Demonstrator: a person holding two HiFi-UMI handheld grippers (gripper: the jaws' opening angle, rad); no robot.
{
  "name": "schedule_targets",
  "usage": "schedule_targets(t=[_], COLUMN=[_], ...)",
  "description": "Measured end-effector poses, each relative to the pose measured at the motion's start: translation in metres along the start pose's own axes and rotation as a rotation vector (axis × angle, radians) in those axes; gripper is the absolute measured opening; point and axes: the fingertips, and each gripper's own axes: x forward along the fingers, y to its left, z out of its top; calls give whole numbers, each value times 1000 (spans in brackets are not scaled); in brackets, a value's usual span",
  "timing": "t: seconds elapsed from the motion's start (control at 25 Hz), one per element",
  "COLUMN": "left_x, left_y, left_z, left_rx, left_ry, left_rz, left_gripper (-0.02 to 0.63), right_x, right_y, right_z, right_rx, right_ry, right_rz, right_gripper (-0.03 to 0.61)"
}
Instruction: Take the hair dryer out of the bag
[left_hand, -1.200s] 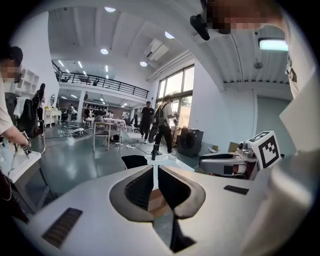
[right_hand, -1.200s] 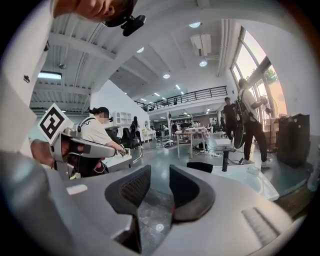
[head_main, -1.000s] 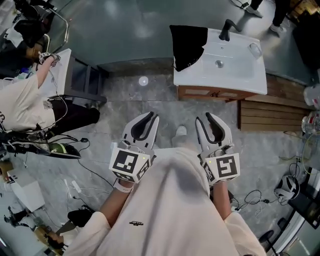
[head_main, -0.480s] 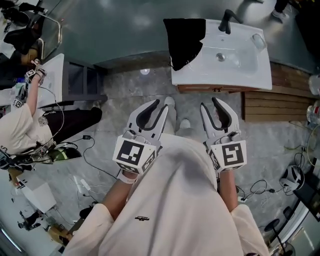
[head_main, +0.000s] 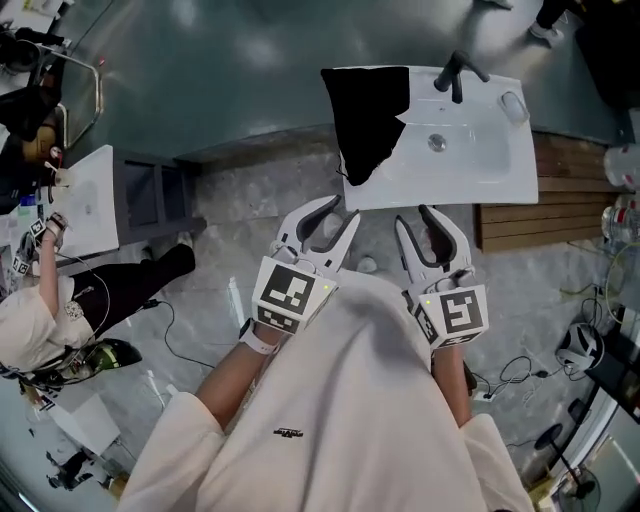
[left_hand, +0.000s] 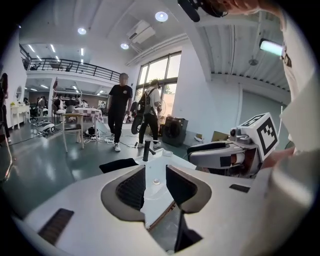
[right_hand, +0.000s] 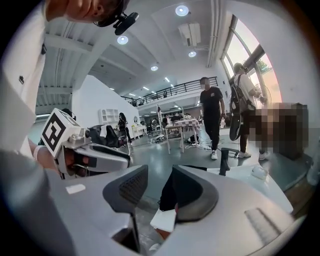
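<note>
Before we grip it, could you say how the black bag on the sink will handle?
The black bag drapes over the sink corner, so probably floppy. Overhanging, it may slide off if tugged. Contents are hidden, so weight is unclear.

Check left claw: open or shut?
Open, jaws opening. Left gripper view shows the left claw pads apart, nothing between them, only the sink beyond.
</note>
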Motion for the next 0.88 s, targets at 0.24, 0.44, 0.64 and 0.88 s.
schedule_targets(t=[0.24, 0.44, 0.64, 0.88], left_x=[37, 53, 70, 88], left_y=[24, 34, 33, 29], left_z=[4, 1, -5, -19], left_rx=[29, 32, 61, 65], left_ry=[31, 56, 98, 146], left_rz=[-78, -99, -99, -86], left_gripper=[118, 121, 127, 137], right_x=[27, 34, 40, 45], right_y=[-21, -27, -39, -47], right_z=[9, 4, 2, -9], right_rx=[18, 11, 18, 16], right_ry=[-3, 16, 23, 39], right_rz=[-84, -117, -114, -86], right_gripper=[163, 163, 163, 163])
